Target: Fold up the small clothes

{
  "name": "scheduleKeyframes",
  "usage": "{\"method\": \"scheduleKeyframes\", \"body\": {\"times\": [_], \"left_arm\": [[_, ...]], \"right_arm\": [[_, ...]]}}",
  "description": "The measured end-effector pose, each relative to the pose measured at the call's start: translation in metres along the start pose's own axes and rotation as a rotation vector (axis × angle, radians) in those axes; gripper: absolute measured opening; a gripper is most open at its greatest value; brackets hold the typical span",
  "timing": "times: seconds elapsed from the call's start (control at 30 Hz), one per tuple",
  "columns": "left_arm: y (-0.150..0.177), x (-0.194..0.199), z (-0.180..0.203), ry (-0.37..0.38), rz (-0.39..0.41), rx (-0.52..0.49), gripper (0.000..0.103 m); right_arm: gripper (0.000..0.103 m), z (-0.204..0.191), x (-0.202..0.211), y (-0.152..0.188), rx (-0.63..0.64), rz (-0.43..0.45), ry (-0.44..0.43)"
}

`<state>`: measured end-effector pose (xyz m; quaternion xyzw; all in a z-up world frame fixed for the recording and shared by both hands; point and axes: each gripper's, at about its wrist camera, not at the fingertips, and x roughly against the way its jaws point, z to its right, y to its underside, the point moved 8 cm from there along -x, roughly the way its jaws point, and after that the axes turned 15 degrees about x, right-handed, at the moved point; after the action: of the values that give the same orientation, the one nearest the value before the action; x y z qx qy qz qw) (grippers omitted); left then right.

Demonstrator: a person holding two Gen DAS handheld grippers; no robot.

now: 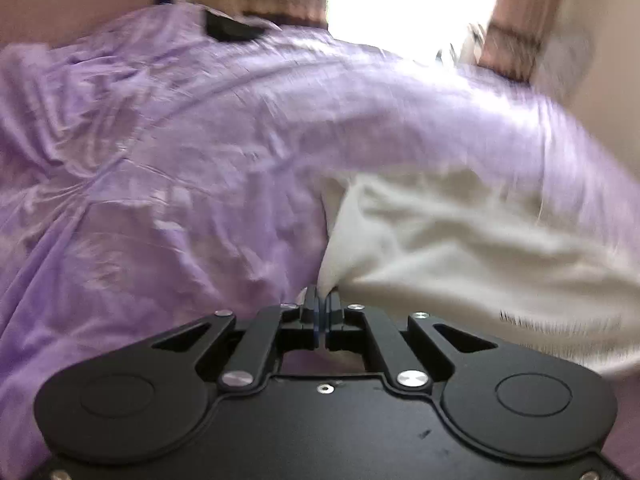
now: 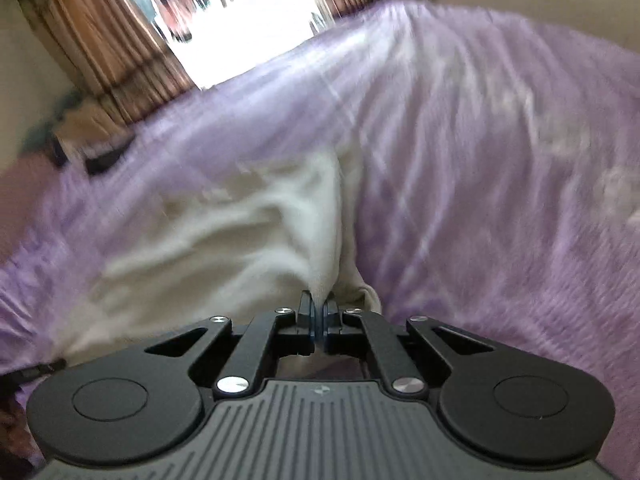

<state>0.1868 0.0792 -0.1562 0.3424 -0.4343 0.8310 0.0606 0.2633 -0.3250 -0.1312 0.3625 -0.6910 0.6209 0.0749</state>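
Pinching one corner each, the two grippers hold a white garment (image 1: 460, 240) over a purple bedsheet (image 1: 160, 160). The left gripper (image 1: 322, 300) has its jaws pressed together on a peak of white cloth, and from there the garment runs off toward 2 o'clock in the left wrist view. The right gripper (image 2: 318, 308) is likewise clamped on a gathered point of the same garment (image 2: 208, 232), which spreads away toward 10 o'clock in the right wrist view. So the cloth lies between the two hands, its long axis running from one pinch to the other, with neither hand nearer than the other. Both pictures are blurred, so whether the far edge rests flat on the sheet cannot be told. Judging from this, the next fold should carry both held corners forward together, toward 12 o'clock, over the far edge.
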Motion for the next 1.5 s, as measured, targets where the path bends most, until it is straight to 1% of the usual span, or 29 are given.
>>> {"method": "scheduleKeyframes", "body": {"times": [0.07,0.13,0.2,0.23,0.3,0.37,0.4,0.47,0.5,0.53,0.6,0.7,0.77,0.8,0.83,0.87,0.9,0.93,0.97,1.0,1.03,1.1,1.13,1.17,1.2,1.3,1.37,1.47,1.5], "left_arm": [[-0.001,0.024,0.001,0.029,0.031,0.036,0.001],[0.008,0.034,-0.001,0.003,0.021,-0.005,0.004],[0.020,0.029,-0.013,-0.037,-0.027,-0.029,0.004],[0.026,0.021,-0.023,-0.065,-0.043,-0.036,0.003],[0.036,-0.002,-0.047,-0.160,-0.087,-0.045,0.000],[0.045,-0.024,-0.071,-0.235,-0.165,-0.024,0.006],[0.046,-0.027,-0.079,-0.249,-0.184,-0.002,0.006],[0.040,-0.022,-0.081,-0.237,-0.156,0.017,0.016],[0.035,-0.019,-0.077,-0.229,-0.139,0.009,0.027],[0.030,-0.017,-0.069,-0.217,-0.115,-0.011,0.033],[0.018,-0.015,-0.050,-0.185,-0.080,-0.054,0.038],[0.012,-0.012,-0.008,-0.092,-0.038,-0.117,0.045],[0.014,-0.022,0.017,-0.031,-0.045,-0.155,0.047],[0.019,-0.033,0.026,-0.011,-0.064,-0.178,0.048],[0.024,-0.047,0.028,-0.030,-0.087,-0.208,0.051],[0.031,-0.065,0.025,-0.092,-0.116,-0.246,0.051],[0.040,-0.084,0.017,-0.176,-0.147,-0.289,0.055],[0.048,-0.100,0.008,-0.226,-0.159,-0.329,0.065],[0.050,-0.105,0.004,-0.212,-0.145,-0.330,0.067],[0.047,-0.104,0.000,-0.194,-0.135,-0.311,0.068],[0.043,-0.101,-0.004,-0.171,-0.140,-0.282,0.067],[0.037,-0.096,-0.010,-0.144,-0.145,-0.251,0.067],[0.034,-0.097,-0.012,-0.136,-0.152,-0.241,0.067],[0.032,-0.098,-0.013,-0.133,-0.158,-0.232,0.067],[0.029,-0.098,-0.014,-0.135,-0.157,-0.217,0.067],[0.030,-0.095,-0.017,-0.142,-0.160,-0.192,0.067],[0.036,-0.097,-0.013,-0.155,-0.151,-0.232,0.067],[0.040,-0.098,-0.011,-0.165,-0.135,-0.272,0.067],[0.039,-0.098,-0.012,-0.165,-0.136,-0.271,0.067]], "right_arm": [[0.003,-0.002,0.020,-0.011,-0.025,0.061,-0.004],[0.003,-0.010,0.037,-0.013,-0.026,0.085,-0.014],[0.003,-0.008,0.044,-0.007,-0.018,0.064,0.019],[0.003,-0.005,0.044,0.001,0.007,0.035,0.061],[0.006,0.003,0.031,0.017,0.044,-0.033,0.110],[0.011,0.016,0.011,0.032,0.083,-0.087,0.185],[0.019,0.022,0.004,0.038,0.106,-0.112,0.214],[0.021,0.031,-0.002,0.047,0.137,-0.156,0.293],[0.022,0.030,0.001,0.048,0.138,-0.148,0.302],[0.024,0.028,0.002,0.044,0.133,-0.117,0.291],[0.030,0.021,0.007,0.034,0.132,-0.055,0.269],[0.033,0.006,0.005,0.015,0.188,0.016,0.268],[0.033,-0.013,-0.006,0.002,0.224,0.048,0.223],[0.033,-0.026,-0.014,0.000,0.235,0.049,0.162],[0.033,-0.039,-0.024,0.000,0.250,0.037,0.102],[0.032,-0.048,-0.036,0.003,0.274,0.017,0.067],[0.031,-0.056,-0.050,0.008,0.328,-0.017,0.072],[0.031,-0.058,-0.071,0.016,0.409,-0.071,0.146],[0.031,-0.052,-0.088,0.022,0.465,-0.114,0.237],[0.034,-0.035,-0.110,0.029,0.506,-0.162,0.345],[0.039,-0.024,-0.119,0.031,0.469,-0.163,0.316],[0.039,-0.007,-0.111,0.021,0.260,-0.134,0.219],[0.040,-0.006,-0.102,0.014,0.206,-0.110,0.181],[0.040,-0.006,-0.095,0.007,0.194,-0.085,0.164],[0.043,-0.005,-0.088,-0.002,0.210,-0.059,0.180],[0.057,0.003,-0.088,-0.022,0.271,-0.036,0.265],[0.057,0.011,-0.099,-0.029,0.250,-0.061,0.267],[0.057,0.017,-0.121,-0.030,0.206,-0.095,0.231],[0.051,0.017,-0.128,-0.031,0.210,-0.092,0.229]]}}
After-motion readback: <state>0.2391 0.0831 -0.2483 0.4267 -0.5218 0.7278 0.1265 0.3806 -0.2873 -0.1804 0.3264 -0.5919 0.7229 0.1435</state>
